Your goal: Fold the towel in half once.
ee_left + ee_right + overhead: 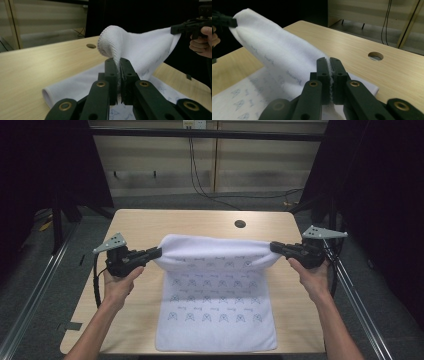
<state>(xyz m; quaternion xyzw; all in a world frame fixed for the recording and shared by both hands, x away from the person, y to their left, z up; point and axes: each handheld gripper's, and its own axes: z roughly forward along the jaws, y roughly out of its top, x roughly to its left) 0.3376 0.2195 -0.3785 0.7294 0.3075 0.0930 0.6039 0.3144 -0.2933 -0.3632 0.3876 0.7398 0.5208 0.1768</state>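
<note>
Where the high view looks down, a white towel (215, 295) with small grey motifs lies on the pale wooden table (145, 222), far edge lifted. Left gripper (156, 253), nine o'clock, and right gripper (275, 247), three o'clock, clamp its corners. Left gripper view: jaws pinched on ribbed fabric. Right gripper view: jaws closed on fleecy cloth.
</note>
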